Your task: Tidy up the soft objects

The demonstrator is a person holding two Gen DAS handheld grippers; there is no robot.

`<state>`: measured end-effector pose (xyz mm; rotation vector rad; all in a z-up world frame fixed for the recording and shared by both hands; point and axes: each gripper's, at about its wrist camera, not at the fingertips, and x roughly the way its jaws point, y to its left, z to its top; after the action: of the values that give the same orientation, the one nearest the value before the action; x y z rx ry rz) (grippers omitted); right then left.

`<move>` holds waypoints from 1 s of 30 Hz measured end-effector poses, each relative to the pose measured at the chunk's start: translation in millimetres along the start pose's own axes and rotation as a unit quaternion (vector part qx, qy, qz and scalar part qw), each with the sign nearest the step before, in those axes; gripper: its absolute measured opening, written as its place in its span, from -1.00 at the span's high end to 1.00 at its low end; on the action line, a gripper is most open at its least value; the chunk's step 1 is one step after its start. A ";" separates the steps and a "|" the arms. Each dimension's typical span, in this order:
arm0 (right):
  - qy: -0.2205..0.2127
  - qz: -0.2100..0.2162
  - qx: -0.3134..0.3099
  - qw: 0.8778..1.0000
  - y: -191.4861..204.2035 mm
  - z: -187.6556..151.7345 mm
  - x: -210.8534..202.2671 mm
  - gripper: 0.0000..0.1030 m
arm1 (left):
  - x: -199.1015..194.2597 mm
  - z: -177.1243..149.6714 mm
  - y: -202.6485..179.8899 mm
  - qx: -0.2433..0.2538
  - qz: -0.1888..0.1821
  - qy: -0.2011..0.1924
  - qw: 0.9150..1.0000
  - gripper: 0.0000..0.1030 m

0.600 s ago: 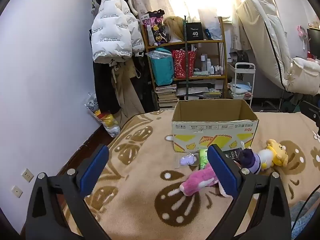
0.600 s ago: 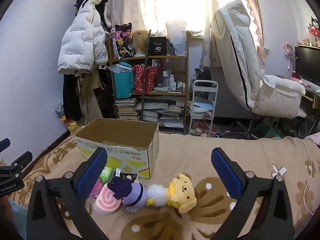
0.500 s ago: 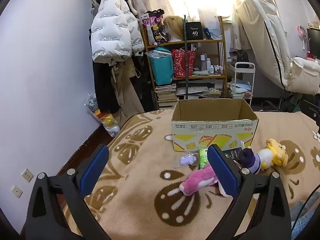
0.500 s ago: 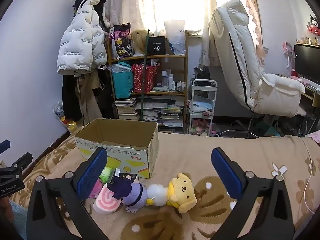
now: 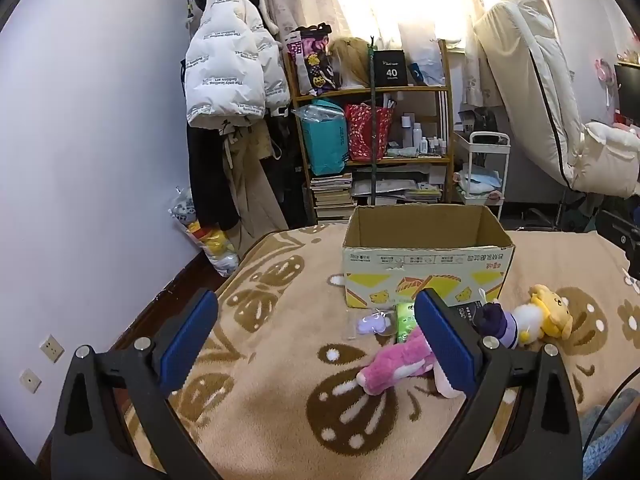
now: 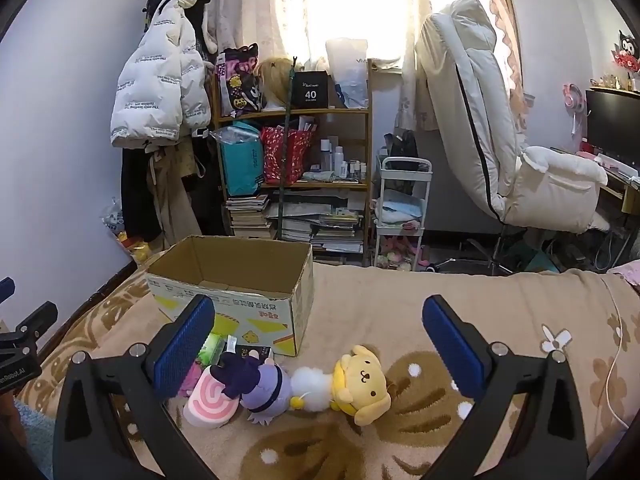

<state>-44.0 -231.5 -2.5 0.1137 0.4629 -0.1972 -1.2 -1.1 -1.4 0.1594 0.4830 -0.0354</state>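
Observation:
An open cardboard box (image 5: 428,264) stands on the patterned blanket, also in the right wrist view (image 6: 240,304). In front of it lie a pink plush (image 5: 396,368), a yellow dog plush in purple clothes (image 5: 532,320) (image 6: 352,384), a pink swirl plush (image 6: 210,400), a small purple item in a clear pouch (image 5: 372,324) and a green packet (image 5: 406,316) (image 6: 212,350). My left gripper (image 5: 316,344) is open and empty above the blanket, left of the pink plush. My right gripper (image 6: 320,348) is open and empty above the yellow dog plush.
The blanket (image 5: 280,400) covers a bed whose left edge drops to the floor. Behind stand a cluttered shelf (image 6: 296,176), hanging coats (image 5: 232,80), a small white cart (image 6: 402,208) and a white recliner (image 6: 520,152). A white cable (image 6: 612,364) lies at the right.
Both views have shifted only very slightly. The toys and the box have not moved, and both grippers remain open.

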 end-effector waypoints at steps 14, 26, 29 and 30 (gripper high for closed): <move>0.000 -0.004 -0.002 1.000 6.7 1.5 -3.8 -1.00 | -1.7 1.2 1.2 0.005 0.000 0.001 1.000 -0.89; 0.002 -0.006 -0.003 1.000 6.9 0.8 -3.6 -1.00 | -2.7 1.8 1.0 0.005 0.002 0.004 1.000 -0.89; 0.002 -0.004 -0.004 1.000 6.2 1.4 -3.4 -1.00 | -2.3 1.7 1.1 0.006 0.002 0.004 1.000 -0.89; 0.002 -0.004 -0.004 1.000 5.8 1.3 -3.2 -1.00 | -2.5 1.8 1.2 0.006 0.002 0.004 1.000 -0.89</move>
<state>-44.9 -225.5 0.5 0.1040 0.4676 -0.2025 -2.6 -0.2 1.5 0.1719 0.4900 -0.0338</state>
